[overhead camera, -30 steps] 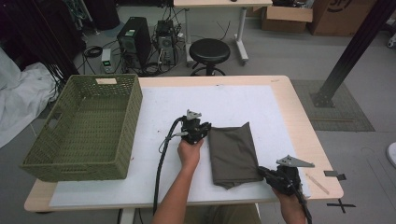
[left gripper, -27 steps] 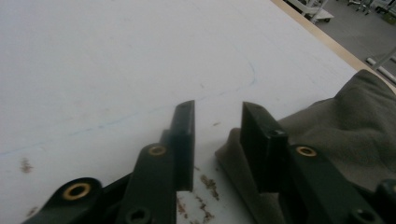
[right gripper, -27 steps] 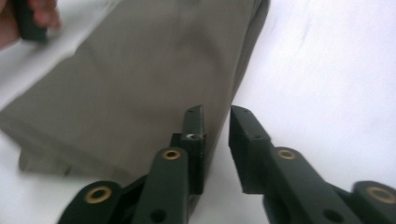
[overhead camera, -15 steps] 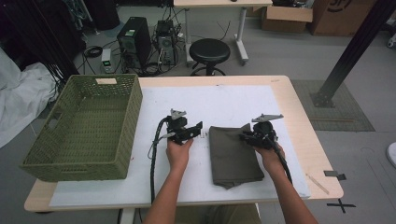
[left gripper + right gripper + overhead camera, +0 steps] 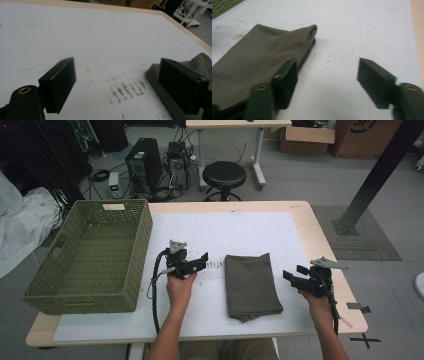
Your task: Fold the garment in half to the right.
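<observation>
A folded olive-brown cloth (image 5: 251, 285) lies on the white-topped table (image 5: 250, 230) between the left gripper (image 5: 199, 264) and right gripper (image 5: 294, 278), whose jaws have just been opening, empty; a green woven basket (image 5: 90, 255) stands well left.

High view: fixed above the person's side, looking forward and down across the whole light wooden table with a white mat (image 5: 250, 227), the floor behind it in frame.
Left gripper view: rides low on the left black two-jaw gripper (image 5: 117, 87), close above the mat, looking along its jaws toward the far table edge.
Right gripper view: rides low on the right black two-jaw gripper (image 5: 328, 83), close to the mat, slightly blurred.
Shared ground: the folded olive-green cloth (image 5: 251, 285) lies mid-table from above, at the right edge (image 5: 202, 61) of the left gripper view, and at the left (image 5: 259, 57) of the right gripper view.
</observation>
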`<state>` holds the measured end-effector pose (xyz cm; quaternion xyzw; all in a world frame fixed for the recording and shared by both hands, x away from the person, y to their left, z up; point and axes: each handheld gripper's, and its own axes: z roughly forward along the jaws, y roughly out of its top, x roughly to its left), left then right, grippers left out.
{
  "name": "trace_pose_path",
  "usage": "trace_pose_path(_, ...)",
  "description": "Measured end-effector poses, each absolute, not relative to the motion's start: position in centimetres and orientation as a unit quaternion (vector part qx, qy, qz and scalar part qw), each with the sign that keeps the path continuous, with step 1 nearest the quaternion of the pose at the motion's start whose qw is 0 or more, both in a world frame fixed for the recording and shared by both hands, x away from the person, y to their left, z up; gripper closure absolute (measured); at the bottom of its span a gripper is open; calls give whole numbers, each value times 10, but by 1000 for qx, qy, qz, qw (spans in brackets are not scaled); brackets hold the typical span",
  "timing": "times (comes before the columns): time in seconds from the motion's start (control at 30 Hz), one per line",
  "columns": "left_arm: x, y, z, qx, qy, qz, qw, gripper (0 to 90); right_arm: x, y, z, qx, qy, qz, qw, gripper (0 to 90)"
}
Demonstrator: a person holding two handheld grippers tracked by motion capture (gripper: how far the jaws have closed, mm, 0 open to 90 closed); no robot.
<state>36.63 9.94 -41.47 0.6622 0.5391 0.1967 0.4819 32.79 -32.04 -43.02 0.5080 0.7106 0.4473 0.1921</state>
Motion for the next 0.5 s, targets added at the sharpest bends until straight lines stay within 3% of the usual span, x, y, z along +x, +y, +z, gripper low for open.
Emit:
trace_pose_path(0.1,363,102,-412,662,537,199,483,159,324,-322,-432,521,703,441,201,142)
trace_pose_path(0.5,354,98,-408,666,531,206,482,160,318,-319,-426,507,707,446,211,156)
